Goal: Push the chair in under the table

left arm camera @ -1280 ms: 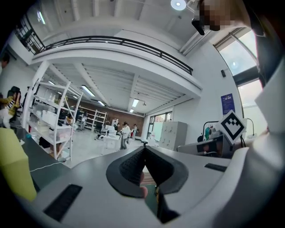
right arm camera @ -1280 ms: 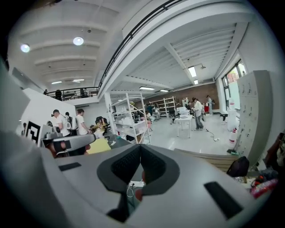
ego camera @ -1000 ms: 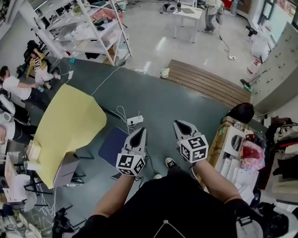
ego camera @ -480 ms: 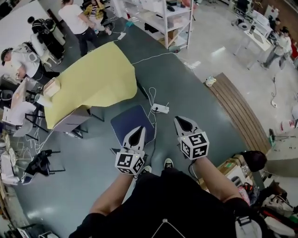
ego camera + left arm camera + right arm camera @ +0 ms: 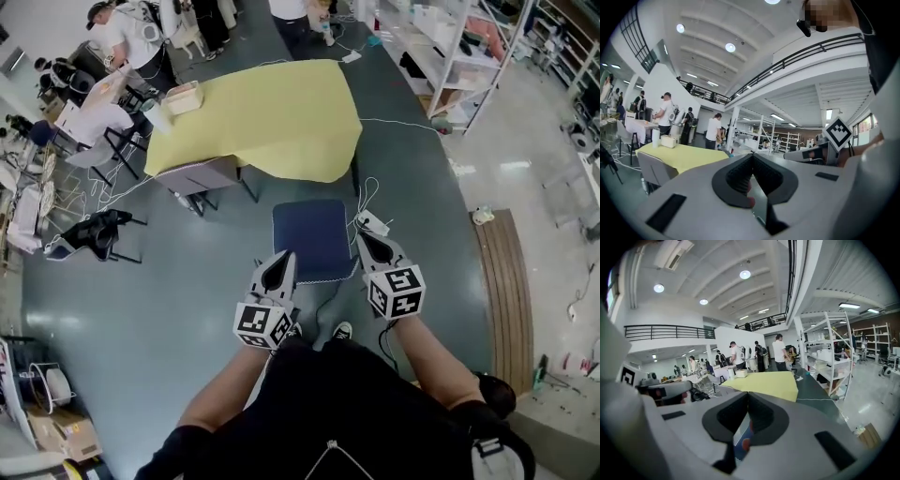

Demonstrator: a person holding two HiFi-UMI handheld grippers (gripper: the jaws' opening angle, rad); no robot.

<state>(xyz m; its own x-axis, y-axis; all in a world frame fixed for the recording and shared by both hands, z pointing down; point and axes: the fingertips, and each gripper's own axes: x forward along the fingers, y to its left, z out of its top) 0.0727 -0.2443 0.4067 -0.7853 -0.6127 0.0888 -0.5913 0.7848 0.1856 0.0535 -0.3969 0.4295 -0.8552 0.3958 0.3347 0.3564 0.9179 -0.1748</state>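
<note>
Head view, looking steeply down: the chair [image 5: 314,239], with its dark blue seat, stands on the grey-green floor [image 5: 187,309] at centre frame, just below the table [image 5: 262,117] draped in yellow cloth. A strip of floor shows between the seat and the cloth's hanging edge, so the chair is not yet under the tabletop. The left gripper [image 5: 280,265] sits at the seat's lower left corner and the right gripper [image 5: 368,246] at its right edge, but whether either touches the seat can't be told from here.

Left gripper view: jaws closed together, nothing between them, with the yellow tabletop off to the left. Right gripper view: jaws also pressed together and empty, the yellow tabletop straight ahead and a sliver of blue seat showing beneath them.

A white power strip [image 5: 373,223] lies just right of the chair. A small box [image 5: 183,97] rests on the tabletop's upper left, and a grey chair [image 5: 202,176] sits at the table's lower left edge.
</note>
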